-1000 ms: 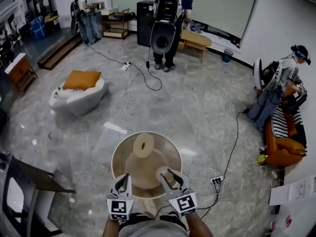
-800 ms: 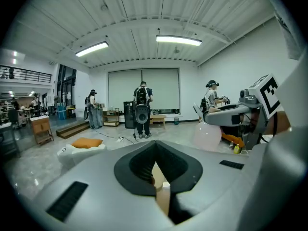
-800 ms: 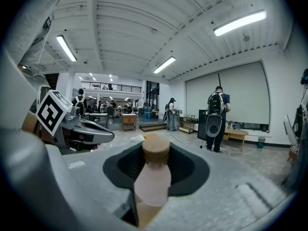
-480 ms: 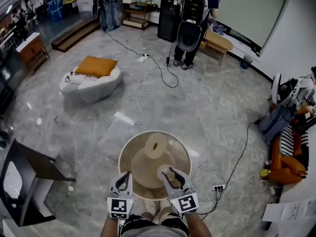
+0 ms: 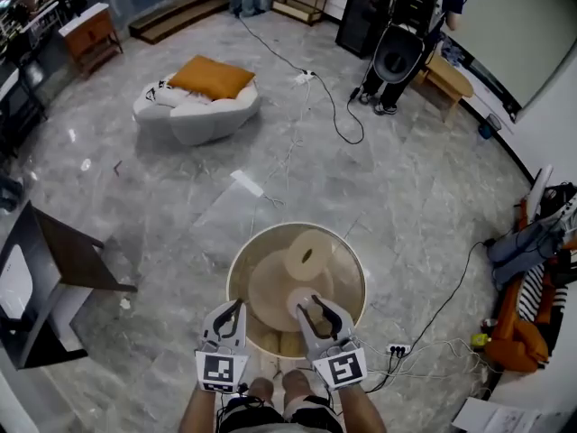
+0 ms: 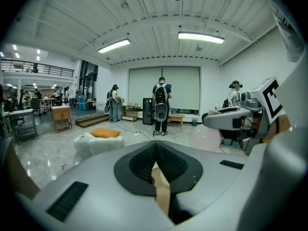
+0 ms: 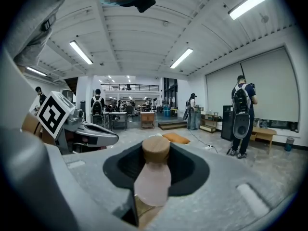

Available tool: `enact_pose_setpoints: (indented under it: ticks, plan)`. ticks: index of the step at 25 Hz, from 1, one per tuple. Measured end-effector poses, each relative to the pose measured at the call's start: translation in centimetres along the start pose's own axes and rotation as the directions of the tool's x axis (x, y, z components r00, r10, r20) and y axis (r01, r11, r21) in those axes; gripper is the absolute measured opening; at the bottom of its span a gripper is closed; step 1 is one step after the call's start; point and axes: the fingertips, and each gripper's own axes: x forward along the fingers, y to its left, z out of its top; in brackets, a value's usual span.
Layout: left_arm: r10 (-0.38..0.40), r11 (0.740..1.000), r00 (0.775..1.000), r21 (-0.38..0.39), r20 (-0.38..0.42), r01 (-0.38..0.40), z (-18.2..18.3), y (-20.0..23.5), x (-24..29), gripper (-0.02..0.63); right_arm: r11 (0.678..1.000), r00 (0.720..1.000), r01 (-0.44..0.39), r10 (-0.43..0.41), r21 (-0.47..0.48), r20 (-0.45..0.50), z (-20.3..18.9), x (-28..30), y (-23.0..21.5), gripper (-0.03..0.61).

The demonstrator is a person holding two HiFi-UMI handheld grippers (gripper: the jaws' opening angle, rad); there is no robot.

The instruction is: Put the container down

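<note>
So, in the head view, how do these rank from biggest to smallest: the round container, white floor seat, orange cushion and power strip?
1. The round container, though it is nearest the camera, which flatters it.
2. The white floor seat.
3. The orange cushion lying on it.
4. The power strip, clearly smallest.

One container (image 5: 348, 285), two hand-held grippers (image 5: 228, 310) (image 5: 318, 310)

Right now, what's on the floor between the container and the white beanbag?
Head view: a flat white strip and a thin cable on otherwise bare floor, container to beanbag.
</note>
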Motion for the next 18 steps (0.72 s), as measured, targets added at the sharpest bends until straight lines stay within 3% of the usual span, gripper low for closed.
enact_pose_setpoints:
  ticks: [9, 18]
  plan:
    - [0.075, 0.99, 0.997, -0.117, -0.028, -0.078, -5.2, 2.0, 3.6, 0.014, 0.993, 0.993, -0.113, 0.114, 0.016, -0.038, -6.4, 5.8, 1.1, 0.13]
    - [0.121, 0.986, 0.99, -0.103, -0.075, -0.129, -13.4, 3.1, 5.8, 0.014, 0.982, 0.979, -0.187, 0.188, 0.025, -0.08, -14.2, 10.2, 1.2, 0.13]
